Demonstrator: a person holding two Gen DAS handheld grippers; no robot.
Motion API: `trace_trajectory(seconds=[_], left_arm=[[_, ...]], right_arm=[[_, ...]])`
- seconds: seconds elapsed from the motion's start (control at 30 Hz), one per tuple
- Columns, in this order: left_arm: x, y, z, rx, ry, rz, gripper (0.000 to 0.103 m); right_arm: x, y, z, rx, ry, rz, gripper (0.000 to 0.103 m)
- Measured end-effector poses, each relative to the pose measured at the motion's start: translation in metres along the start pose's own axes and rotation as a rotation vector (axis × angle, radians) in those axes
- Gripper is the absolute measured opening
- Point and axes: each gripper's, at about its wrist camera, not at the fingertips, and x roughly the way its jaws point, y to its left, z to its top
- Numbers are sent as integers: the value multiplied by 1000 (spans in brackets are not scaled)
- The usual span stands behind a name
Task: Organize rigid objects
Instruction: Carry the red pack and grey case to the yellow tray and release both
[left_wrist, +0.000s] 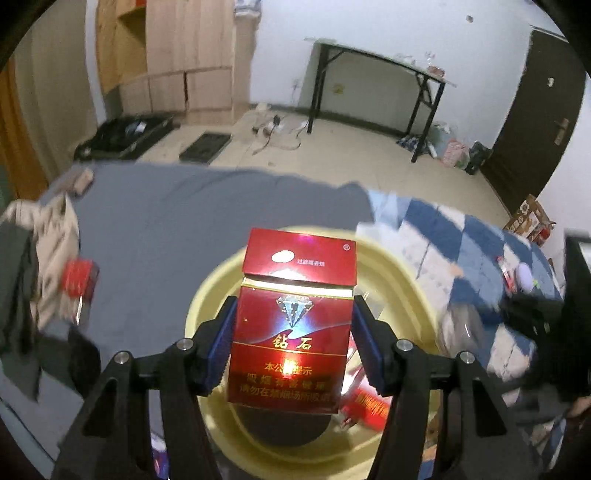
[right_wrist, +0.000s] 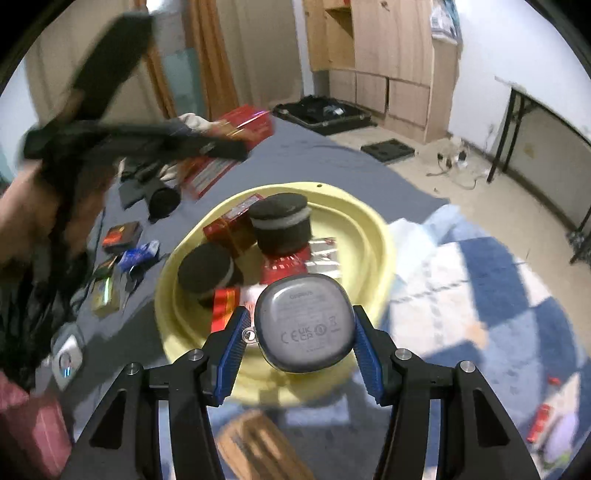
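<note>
Closest in: both hand-held grippers are loaded and hanging over the same yellow basin (right_wrist: 373, 236), which looks like the collection spot for all the hard stuff.

The left hand-held gripper (left_wrist: 291, 343) is clamped on a red cigarette pack (left_wrist: 291, 325), pads squeezing its 2 narrow sides, printed face up toward the camera. Holding it by the sides makes sense, since the pack should drop flat once the pads let go. The lid end points to 12 o'clock, out over the basin.

The right hand-held gripper (right_wrist: 297, 339) is grasping a grey earbud case (right_wrist: 304, 323), underside up, pinched from both sides with its little ring loop at 9 o'clock. It sits over the near rim, so my guess is it's about to go in.

Inside the basin: 2 dark round containers (right_wrist: 282, 221) and several red boxes (right_wrist: 229, 229), piled loosely, so the sorting looks partly done.

Further out, on the grey bed sheet (left_wrist: 177, 221) at about 9 o'clock from the basin, more small packs (right_wrist: 122, 234) and bits are waiting. A blue checked blanket (right_wrist: 517, 280) lies at 3 o'clock.

Far end of the room: a black folding table (left_wrist: 384, 62) at 1 o'clock against the wall, wooden cabinets (left_wrist: 177, 55) at 11 o'clock. Everything at the edges is motion-blurred.
</note>
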Motion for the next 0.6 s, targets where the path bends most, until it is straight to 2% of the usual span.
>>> trace_trajectory(seconds=[0.1,0.27,0.37,0.43,0.6], left_arm=[[20,3,-13,-21,57,-35,61],[22,-14,-33,56,62,-49,61],[39,-9,-38,10,110,-64,61],[42,-5,-40,-12,112,-75,61],[44,-5,-40,3,104,-73,61]], right_arm=[[34,-8,16,26,24,-42,54],[75,-13,42,24,72,-98,54],[95,-9,49,-3,111,-115,54],[115,-2,49,-29,153,-139,54],[128,2,53,-48,145,-118,54]])
